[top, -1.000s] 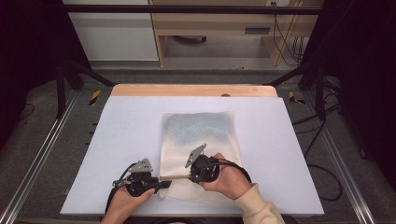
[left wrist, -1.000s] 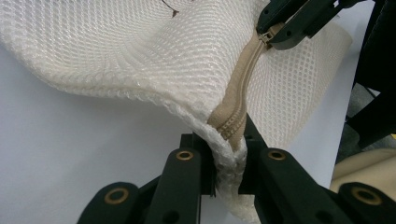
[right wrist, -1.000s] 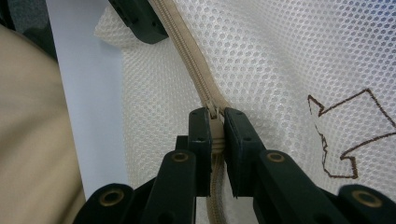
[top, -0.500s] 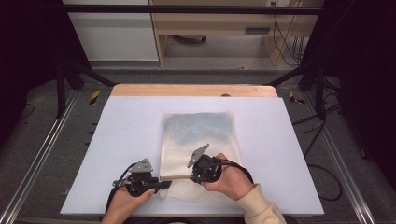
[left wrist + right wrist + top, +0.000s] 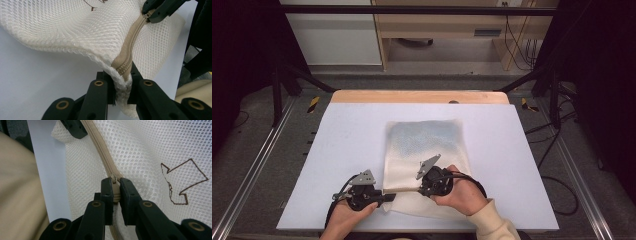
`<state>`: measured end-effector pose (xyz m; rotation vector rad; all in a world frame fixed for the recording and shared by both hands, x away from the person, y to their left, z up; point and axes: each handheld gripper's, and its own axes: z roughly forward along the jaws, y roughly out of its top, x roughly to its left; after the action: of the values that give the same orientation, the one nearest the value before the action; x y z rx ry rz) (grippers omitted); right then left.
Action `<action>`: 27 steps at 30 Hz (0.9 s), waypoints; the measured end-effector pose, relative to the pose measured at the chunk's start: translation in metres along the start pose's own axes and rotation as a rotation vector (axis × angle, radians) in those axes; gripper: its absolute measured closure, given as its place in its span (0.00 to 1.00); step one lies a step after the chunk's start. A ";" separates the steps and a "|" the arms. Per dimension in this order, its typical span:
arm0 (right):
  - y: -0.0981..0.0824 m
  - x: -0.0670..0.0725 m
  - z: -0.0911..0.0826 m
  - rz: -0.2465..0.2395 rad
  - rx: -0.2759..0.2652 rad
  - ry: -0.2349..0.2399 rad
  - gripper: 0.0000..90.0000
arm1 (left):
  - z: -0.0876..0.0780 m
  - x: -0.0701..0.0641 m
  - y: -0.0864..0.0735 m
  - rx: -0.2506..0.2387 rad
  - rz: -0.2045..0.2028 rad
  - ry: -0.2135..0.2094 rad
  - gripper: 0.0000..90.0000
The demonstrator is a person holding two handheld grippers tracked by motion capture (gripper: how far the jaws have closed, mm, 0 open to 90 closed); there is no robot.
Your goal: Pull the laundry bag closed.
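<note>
Seen from above, a white mesh bag lies in the middle of a white table, its near edge held between the left gripper and right gripper, each in a hand. The left gripper view shows the jaws clamped tight on the bag's corner at the end of the tan zipper. The right gripper view shows the jaws pinched closed on the zipper pull, beside a brown arrow mark.
</note>
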<state>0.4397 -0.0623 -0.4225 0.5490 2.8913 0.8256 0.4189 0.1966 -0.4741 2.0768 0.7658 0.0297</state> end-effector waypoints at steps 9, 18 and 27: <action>-0.004 0.000 -0.003 0.008 -0.010 -0.003 0.91 | 0.001 -0.001 0.000 -0.002 0.006 -0.001 0.91; -0.006 0.001 -0.004 0.010 -0.009 -0.005 0.91 | 0.001 -0.003 0.001 0.002 0.015 0.002 0.91; -0.009 0.001 -0.005 0.013 -0.019 -0.012 0.91 | 0.000 -0.003 0.001 0.001 0.023 0.004 0.91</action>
<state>0.4349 -0.0711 -0.4229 0.5698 2.8688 0.8478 0.4170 0.1942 -0.4723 2.0867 0.7446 0.0460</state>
